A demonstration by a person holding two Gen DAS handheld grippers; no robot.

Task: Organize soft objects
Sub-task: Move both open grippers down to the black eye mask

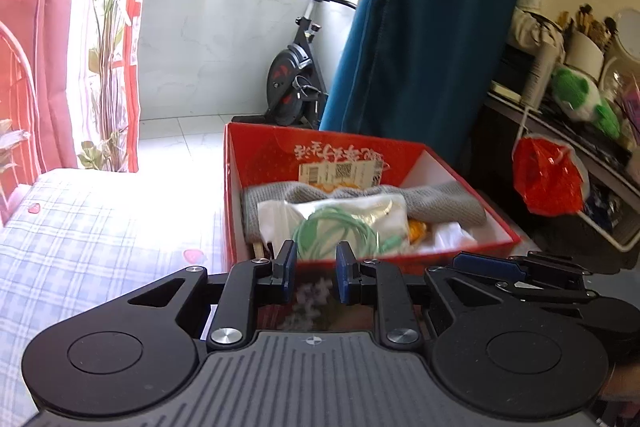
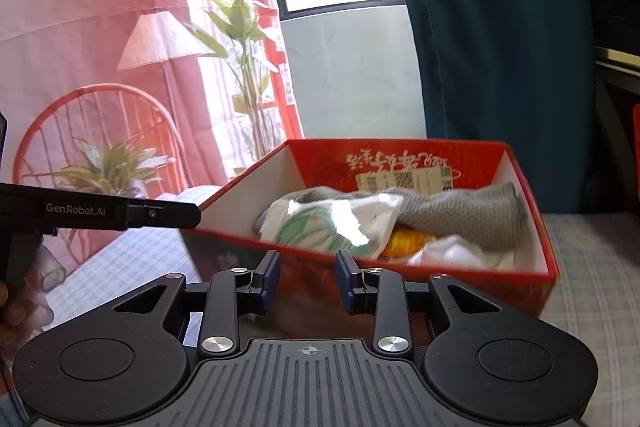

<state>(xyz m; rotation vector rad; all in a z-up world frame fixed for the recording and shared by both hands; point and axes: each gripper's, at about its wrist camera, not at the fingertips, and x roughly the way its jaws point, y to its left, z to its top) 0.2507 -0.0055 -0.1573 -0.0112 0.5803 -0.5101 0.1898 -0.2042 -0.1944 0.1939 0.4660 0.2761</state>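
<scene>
1. Bed sheet (image 1: 80, 227), checked, far left: we see no stray soft item on the stretch in view.
2. Left gripper (image 1: 316, 277): we hold it just short of the red box (image 1: 400, 269), jaws narrow with a small gap, nothing between them.
3. Red box, resting on the bed, open top. Inside, from left: grey knitted cloth (image 1: 444, 201) draped along the back; clear bag (image 1: 332, 217) holding a coiled green cord (image 1: 336, 233); something orange (image 1: 418, 229) beneath; white fabric (image 1: 454, 235) at the right.
4. Right gripper (image 2: 307, 281): also at the near wall, jaws part open, empty.
5. Handling note: we judge the contents already gathered; for any next pinch we should widen first, clear the rim, and take cloth rather than slippery plastic.
</scene>
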